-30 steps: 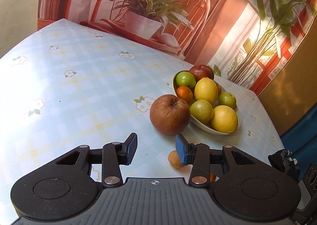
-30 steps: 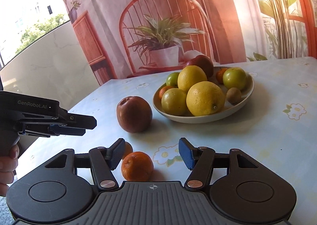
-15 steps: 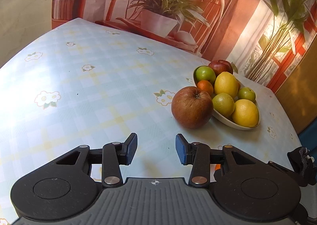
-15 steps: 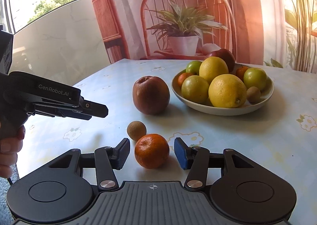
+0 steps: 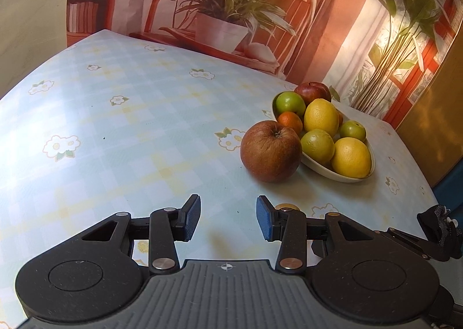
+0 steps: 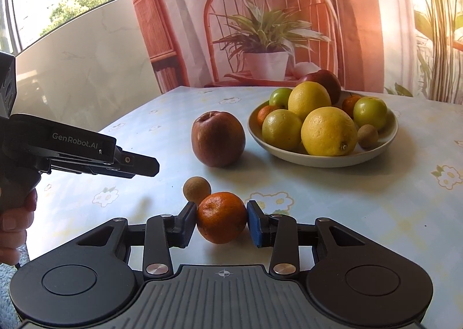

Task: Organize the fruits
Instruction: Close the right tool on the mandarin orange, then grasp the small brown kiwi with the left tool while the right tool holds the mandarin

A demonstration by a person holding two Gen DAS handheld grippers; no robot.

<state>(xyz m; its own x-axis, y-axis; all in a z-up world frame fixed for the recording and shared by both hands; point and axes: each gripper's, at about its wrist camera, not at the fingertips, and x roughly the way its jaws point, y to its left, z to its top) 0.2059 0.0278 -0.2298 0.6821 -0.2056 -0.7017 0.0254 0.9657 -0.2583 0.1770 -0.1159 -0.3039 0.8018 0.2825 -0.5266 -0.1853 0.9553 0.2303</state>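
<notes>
An orange mandarin [image 6: 222,226] sits on the flowered tablecloth between the fingers of my right gripper [image 6: 220,210]. Its jaws are closing and both blue pads touch the mandarin's sides. A small brown round fruit [image 6: 196,188] lies just behind it and touches it. Farther back stands a large brown apple [image 6: 218,142], next to a white bowl [image 6: 318,160] piled with lemons, green fruits, mandarins and a red apple. My left gripper [image 5: 228,219] hovers open over bare cloth with nothing between its pads. The apple [image 5: 270,151] and bowl [image 5: 324,172] lie ahead to its right.
The table [image 5: 130,126] carries a pale blue checked cloth, its left half bare. A printed backdrop [image 6: 275,25] with a chair and a potted plant hangs behind the far edge. A person's hand [image 6: 13,222] holds the left gripper [image 6: 139,165] at the left.
The right gripper's jaws have narrowed from wide apart until the pads meet the mandarin, which now sits centred between them. The left gripper stays open; its view has swung slightly.
</notes>
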